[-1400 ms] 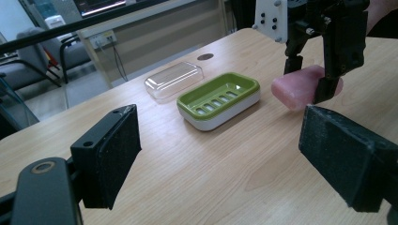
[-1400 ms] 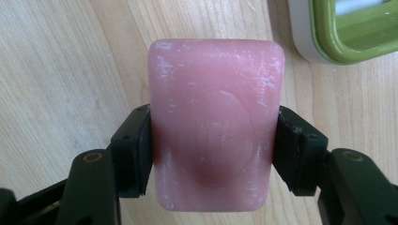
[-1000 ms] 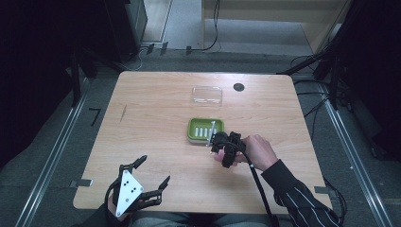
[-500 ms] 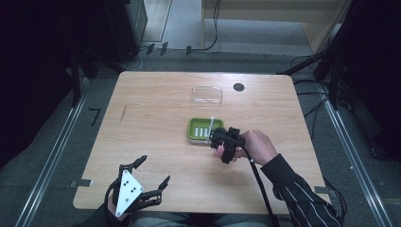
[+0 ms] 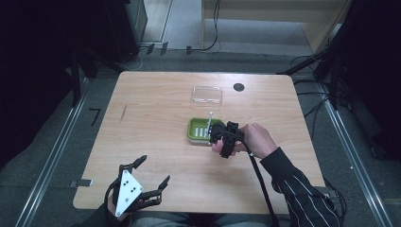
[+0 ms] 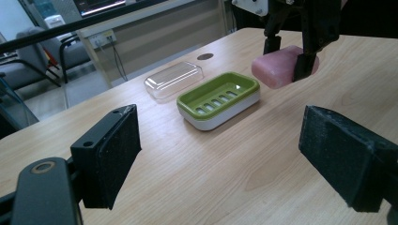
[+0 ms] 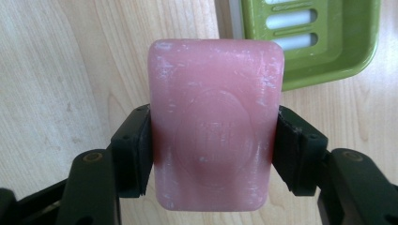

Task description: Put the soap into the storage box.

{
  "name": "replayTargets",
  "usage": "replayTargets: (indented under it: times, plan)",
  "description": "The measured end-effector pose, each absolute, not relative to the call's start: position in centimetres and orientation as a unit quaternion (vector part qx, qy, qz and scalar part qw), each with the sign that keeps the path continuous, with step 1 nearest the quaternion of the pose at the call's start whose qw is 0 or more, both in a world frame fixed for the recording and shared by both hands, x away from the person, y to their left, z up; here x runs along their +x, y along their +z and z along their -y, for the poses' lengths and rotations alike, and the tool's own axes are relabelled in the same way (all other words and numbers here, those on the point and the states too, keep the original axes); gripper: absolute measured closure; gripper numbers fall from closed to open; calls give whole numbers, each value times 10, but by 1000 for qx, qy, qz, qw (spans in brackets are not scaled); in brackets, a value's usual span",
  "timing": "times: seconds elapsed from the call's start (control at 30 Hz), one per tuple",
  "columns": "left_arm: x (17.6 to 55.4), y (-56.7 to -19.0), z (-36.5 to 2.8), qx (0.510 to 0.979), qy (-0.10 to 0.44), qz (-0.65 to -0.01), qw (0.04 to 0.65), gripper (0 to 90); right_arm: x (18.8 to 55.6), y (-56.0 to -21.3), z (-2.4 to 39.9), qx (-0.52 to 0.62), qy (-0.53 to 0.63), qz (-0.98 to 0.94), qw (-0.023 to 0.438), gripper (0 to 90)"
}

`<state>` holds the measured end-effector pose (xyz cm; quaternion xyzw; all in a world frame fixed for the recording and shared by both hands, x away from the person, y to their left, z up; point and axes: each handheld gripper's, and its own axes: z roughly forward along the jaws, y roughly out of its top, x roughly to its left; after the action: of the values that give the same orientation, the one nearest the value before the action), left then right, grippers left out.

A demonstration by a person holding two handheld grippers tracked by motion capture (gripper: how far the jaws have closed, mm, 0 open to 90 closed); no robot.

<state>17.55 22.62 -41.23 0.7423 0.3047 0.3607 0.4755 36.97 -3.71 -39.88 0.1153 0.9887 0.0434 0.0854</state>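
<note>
Right gripper view has the right claw (image 7: 213, 150) clamped on the pink soap (image 7: 215, 122); best to center it over the green dish (image 7: 324, 42) before lowering. Left claw (image 6: 234, 159) hangs open.

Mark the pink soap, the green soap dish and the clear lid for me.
pink soap (image 7: 216, 122), right gripper view, on its embossed top face.
green soap dish (image 6: 218, 97), left gripper view, on its slotted floor.
clear lid (image 6: 172, 78), left gripper view, on its domed top.
</note>
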Motion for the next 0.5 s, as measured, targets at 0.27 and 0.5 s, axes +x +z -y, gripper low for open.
replayTargets:
  times: [0.27,0.5]
  plan:
    - [176,-412,-226,743,361,-305,475,136,375,-393,35,102,46,-989,92,390]
    - [176,-412,-226,742,361,-305,475,136,380,-387,33,94,51,-990,96,391]
